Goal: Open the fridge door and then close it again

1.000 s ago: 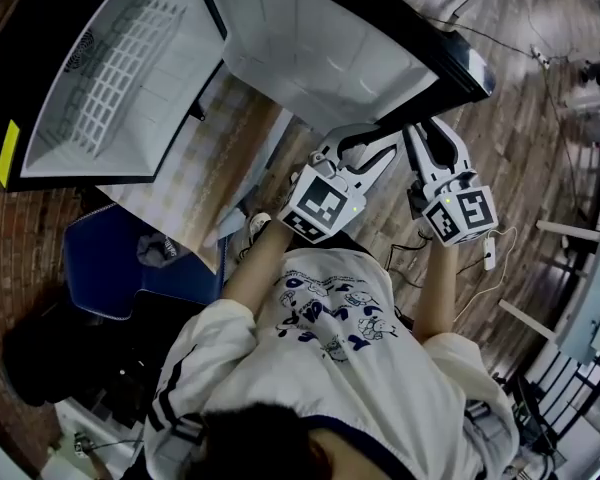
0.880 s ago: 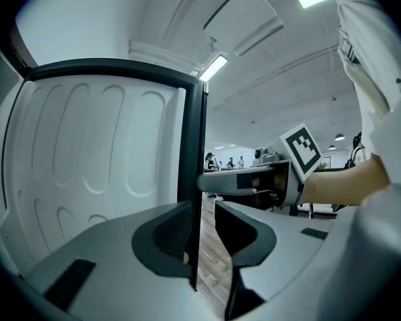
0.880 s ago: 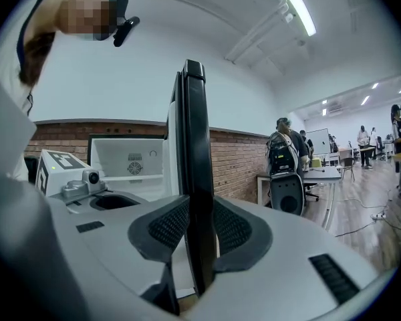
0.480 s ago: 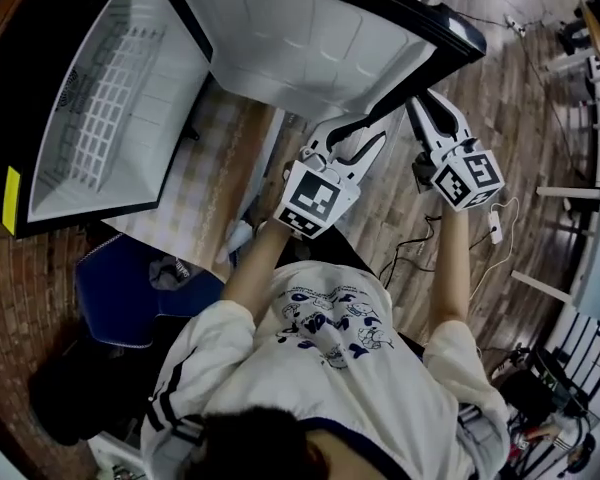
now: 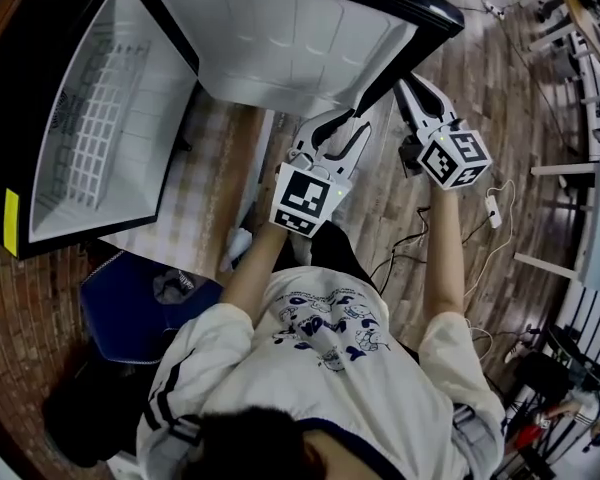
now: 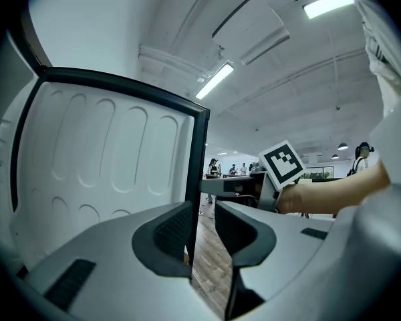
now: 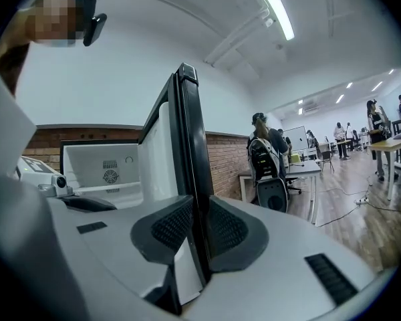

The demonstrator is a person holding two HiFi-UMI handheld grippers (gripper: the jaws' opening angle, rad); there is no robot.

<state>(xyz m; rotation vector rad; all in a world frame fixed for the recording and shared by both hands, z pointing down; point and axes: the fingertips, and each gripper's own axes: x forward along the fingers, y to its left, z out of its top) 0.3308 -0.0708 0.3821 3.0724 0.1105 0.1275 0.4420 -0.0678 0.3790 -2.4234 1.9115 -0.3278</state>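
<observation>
The fridge (image 5: 40,213) stands open at the left of the head view, and its door (image 5: 290,43) is swung out across the top of that view, with its white inner lining facing the person. The right hand-held gripper (image 7: 199,227) is clamped on the door's free edge, one pad on each face of the black rim. The left hand-held gripper (image 6: 202,227) has its jaws almost together. The rim lines up with the narrow slit between them, but a strip of floor shows beside it, so I judge that this one steadies the door at most. To do this step well, the right-hand grip should do the work and follow the door's arc around the hinge. The wrist should turn with the door so that the pads stay square on the rim and do not twist off it. The swing should be slow and level, with the left jaws kept clear of the gap between door and cabinet. If the door is on its way back, it should be eased until the seal meets the frame, not thrown shut. Compared with a second ago, both hand-held grippers and the door's free edge sit higher in the head view and further from the person's body, with the arms more stretched. The right-hand grip on the rim looks unchanged. I cannot tell from these views whether the door now stands wider or narrower.
</observation>
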